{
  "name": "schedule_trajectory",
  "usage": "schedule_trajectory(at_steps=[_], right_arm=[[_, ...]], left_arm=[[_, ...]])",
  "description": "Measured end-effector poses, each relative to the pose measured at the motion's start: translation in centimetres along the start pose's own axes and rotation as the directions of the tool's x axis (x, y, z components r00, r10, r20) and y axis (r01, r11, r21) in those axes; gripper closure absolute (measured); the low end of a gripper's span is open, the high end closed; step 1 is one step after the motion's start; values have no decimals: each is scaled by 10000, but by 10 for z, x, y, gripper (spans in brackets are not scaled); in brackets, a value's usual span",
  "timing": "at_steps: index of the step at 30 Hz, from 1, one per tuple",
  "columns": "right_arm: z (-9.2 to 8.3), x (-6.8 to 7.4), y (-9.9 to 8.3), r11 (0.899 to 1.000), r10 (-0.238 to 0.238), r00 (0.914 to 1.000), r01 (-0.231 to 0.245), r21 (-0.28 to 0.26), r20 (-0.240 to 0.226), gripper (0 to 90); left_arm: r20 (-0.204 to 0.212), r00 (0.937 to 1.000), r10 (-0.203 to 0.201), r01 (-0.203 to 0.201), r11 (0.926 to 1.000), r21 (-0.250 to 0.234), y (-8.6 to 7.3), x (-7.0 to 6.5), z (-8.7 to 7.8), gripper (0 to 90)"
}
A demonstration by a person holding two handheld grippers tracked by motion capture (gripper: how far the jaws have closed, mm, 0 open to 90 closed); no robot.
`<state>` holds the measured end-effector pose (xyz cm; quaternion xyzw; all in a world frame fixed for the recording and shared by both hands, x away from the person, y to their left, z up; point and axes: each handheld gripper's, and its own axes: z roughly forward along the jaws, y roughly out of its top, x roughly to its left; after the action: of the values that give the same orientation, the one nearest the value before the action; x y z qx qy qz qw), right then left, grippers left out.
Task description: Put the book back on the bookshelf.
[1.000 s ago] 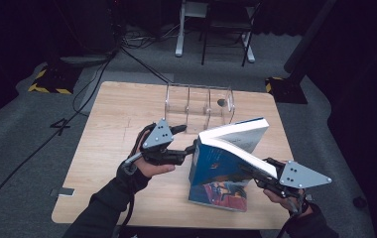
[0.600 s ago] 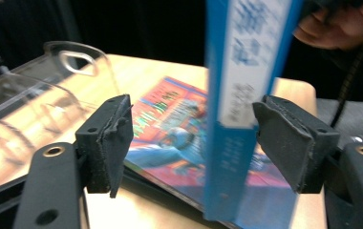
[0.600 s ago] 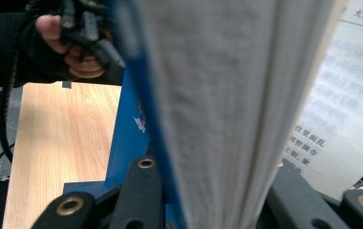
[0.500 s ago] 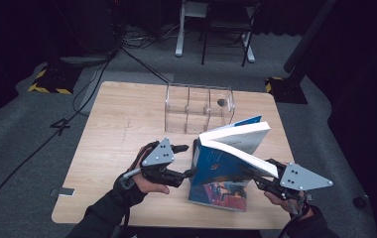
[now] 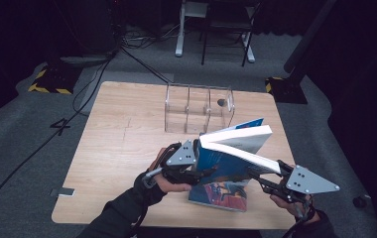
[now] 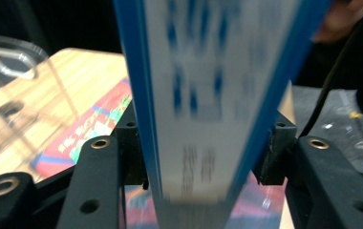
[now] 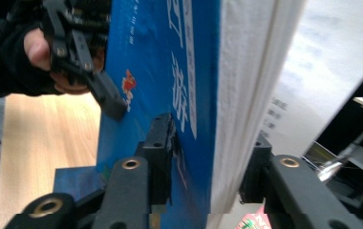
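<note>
The blue book (image 5: 231, 148) stands tilted between 2 grippers: the left gripper (image 5: 204, 172) has just closed on its spine, the right gripper (image 5: 256, 174) has just been opening around its page edge.

We count two books, a blue one (image 5: 226, 153) held up, a colourful one (image 5: 219, 195) flat beneath, one clear divided box (image 5: 199, 106), two hand-held grippers, left (image 5: 204, 172) and right (image 5: 256, 176), one bench (image 5: 122, 144)

Thick book (image 5: 236, 144) raised over table (image 5: 122, 144), near front right edge; second book (image 5: 219, 194) flat beneath. Left claw (image 5: 207, 171) at left end, right claw (image 5: 254, 174) at right. Clear divided box (image 5: 199, 109) behind, mid-table.
</note>
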<state>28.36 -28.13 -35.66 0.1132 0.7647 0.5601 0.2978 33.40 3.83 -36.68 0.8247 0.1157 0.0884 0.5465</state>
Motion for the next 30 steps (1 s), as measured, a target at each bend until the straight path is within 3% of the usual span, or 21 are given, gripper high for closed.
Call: schedule_trajectory(at_steps=[7, 14, 17, 21, 26, 30], right_arm=[[-13, -10, -7, 9989, 475, 9965, -471, -62, 688, 524], [-9, -17, -17, 9951, 976, 9899, -988, 69, 1031, 400], [1, -21, -29, 9869, 1495, 9857, -1535, 498, 772, 341], [13, -21, -38, 9798, 1797, 9823, -1835, 797, 530, 309], [24, -18, -45, 9742, 1965, 9801, -1983, 1082, 274, 322], [30, -14, -47, 9733, 1969, 9796, -2002, 1119, 395, 313]], left_arm=[[-73, 9993, 360, -363, 9983, -452, 22, -2, 4, 512], [-14, 9989, 464, -464, 9950, -888, 34, -2, 1, 517], [77, 9989, 460, -451, 9947, -923, 39, -1, 2, 517], [118, 9988, 474, -461, 9950, -889, 42, 0, 2, 517], [150, 9986, 498, -482, 9941, -972, 49, 1, 2, 516], [64, 9979, 638, -629, 9934, -956, 52, -1, 3, 543]])
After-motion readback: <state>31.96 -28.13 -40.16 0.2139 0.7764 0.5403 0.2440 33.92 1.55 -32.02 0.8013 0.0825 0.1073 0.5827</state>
